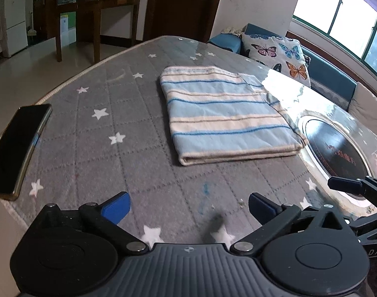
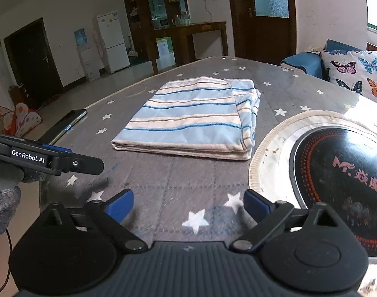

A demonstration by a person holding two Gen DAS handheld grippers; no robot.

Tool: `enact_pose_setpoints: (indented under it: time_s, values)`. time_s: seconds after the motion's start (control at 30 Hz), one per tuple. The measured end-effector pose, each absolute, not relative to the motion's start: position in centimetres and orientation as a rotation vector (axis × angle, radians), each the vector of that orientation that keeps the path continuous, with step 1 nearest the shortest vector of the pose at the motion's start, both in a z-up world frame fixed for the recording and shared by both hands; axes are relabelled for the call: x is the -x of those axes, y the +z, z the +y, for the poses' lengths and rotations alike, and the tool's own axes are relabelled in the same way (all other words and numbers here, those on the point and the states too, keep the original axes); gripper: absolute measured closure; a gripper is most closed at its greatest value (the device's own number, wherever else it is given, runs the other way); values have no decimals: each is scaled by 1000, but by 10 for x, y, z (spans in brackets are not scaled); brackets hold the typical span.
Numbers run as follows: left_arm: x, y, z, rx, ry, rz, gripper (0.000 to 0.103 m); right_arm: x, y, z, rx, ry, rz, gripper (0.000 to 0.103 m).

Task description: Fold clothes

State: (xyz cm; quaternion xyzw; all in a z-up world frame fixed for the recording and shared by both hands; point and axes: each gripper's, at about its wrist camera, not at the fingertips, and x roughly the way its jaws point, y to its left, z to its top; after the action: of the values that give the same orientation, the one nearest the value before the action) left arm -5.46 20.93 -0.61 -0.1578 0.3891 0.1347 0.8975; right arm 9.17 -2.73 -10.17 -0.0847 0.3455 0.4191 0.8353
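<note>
A blue and cream striped cloth lies folded into a flat rectangle on the grey star-patterned table cover. In the right wrist view the same striped cloth shows stacked layers along its near and right edges. My left gripper stands open above the cover, short of the cloth's near edge, with nothing between its blue fingers. My right gripper is open too, nearer than the cloth and holding nothing. The other gripper's black body shows in each view: the right one and the left one.
A dark phone lies near the table's left edge. A round black cooktop with a pale rim is set into the table on the right. A butterfly cushion and a blue sofa stand beyond the table. A gloved hand shows at far left.
</note>
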Motion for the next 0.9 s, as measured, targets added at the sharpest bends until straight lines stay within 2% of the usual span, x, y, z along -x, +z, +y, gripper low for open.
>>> enact_pose_setpoints:
  time_s: [0.13, 0.9]
  values:
    - [59, -6, 201, 319, 277, 807, 0, -82, -101, -30, 200, 859, 711, 0]
    - [79, -11, 171, 268, 323, 827, 0, -61, -104, -46, 191, 738, 702, 0]
